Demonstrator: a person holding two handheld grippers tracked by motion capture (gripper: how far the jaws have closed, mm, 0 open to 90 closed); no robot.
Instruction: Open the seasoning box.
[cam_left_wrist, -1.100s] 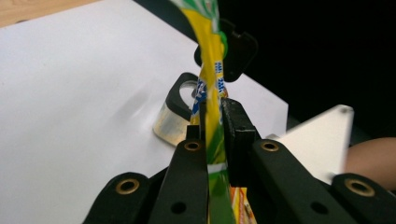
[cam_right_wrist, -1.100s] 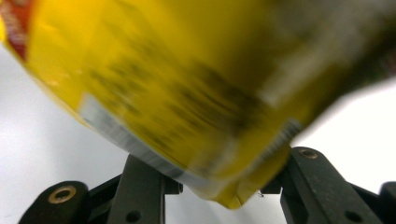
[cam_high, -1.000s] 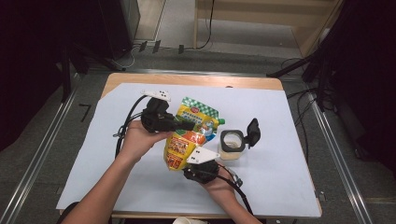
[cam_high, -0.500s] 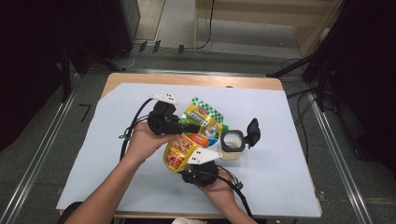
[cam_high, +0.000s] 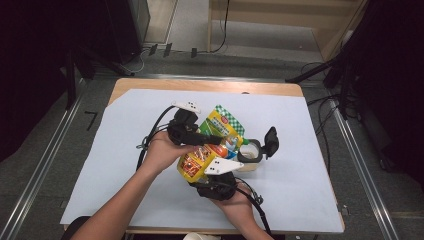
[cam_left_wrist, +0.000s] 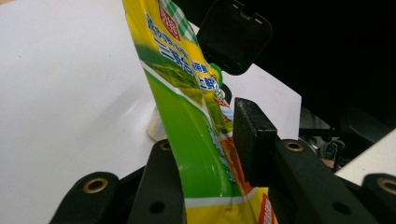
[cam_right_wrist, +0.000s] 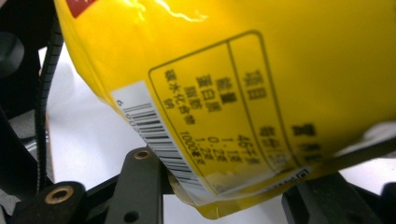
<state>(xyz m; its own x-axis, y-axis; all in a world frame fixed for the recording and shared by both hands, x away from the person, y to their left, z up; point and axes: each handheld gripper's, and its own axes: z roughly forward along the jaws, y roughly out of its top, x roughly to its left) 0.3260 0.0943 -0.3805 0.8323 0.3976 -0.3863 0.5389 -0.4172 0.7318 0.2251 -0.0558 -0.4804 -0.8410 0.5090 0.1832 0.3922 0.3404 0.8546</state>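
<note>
Grippers worked snack pouch (cam_high: 212, 145) mid-table: my left gripper (cam_high: 212, 137) clamped its green upper part, my right gripper (cam_high: 212, 172) clamped yellow bottom. Pouring into open-lidded container (cam_high: 250, 152) at right seemingly underway; next move called for steady tilt over rim.

High cam looks down; both gripper cams v. close, sharing pouch (cam_high: 215, 145), seemingly.
</note>
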